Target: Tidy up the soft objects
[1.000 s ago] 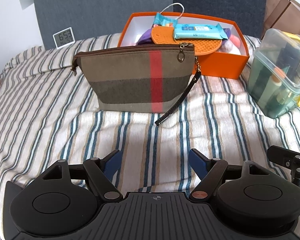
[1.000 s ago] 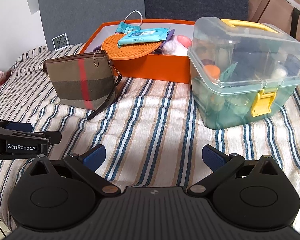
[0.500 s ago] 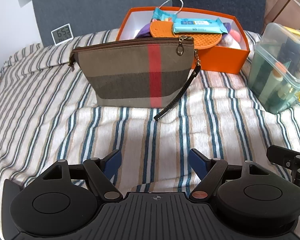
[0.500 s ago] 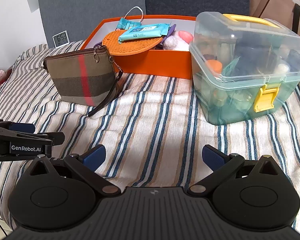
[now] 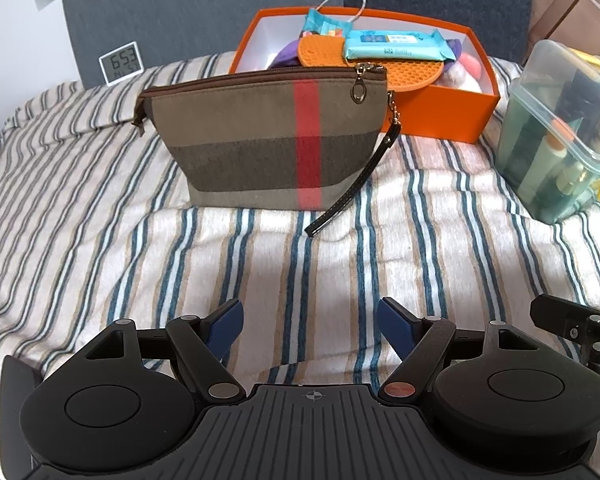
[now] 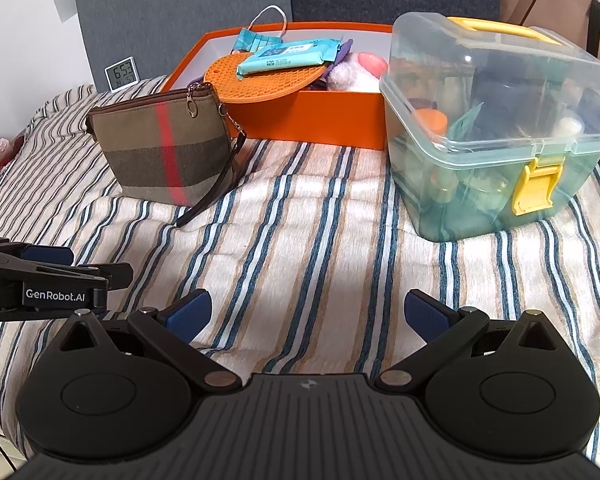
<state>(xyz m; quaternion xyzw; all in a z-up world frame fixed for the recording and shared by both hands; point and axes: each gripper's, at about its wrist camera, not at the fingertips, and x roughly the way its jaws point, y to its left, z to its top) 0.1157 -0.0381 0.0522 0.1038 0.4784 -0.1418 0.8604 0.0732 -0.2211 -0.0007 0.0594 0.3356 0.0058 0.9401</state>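
A brown plaid zip pouch (image 5: pixel 268 140) (image 6: pixel 168 152) with a red stripe stands upright on the striped bedspread, its black wrist strap (image 5: pixel 352 184) trailing to the right. Behind it sits an orange box (image 5: pixel 440 116) (image 6: pixel 300 124) holding an orange silicone mat (image 6: pixel 260 80), a blue wipes pack (image 5: pixel 396 46) (image 6: pixel 288 56), a face mask and plush items. My left gripper (image 5: pixel 310 320) hovers open, well short of the pouch and empty. To the right, my right gripper (image 6: pixel 306 314) is open and empty too.
A clear lidded storage bin (image 6: pixel 496 136) (image 5: pixel 560 128) with yellow latch and handle stands right of the orange box. A small digital clock (image 5: pixel 122 64) leans on the grey headboard. Brown paper bags (image 6: pixel 560 4) sit at the back right. The striped bedspread (image 6: pixel 320 232) covers the foreground.
Both grippers have edged forward and tilted slightly down, so the pouch, box and bin sit a little lower in view. Both jaws stay open.
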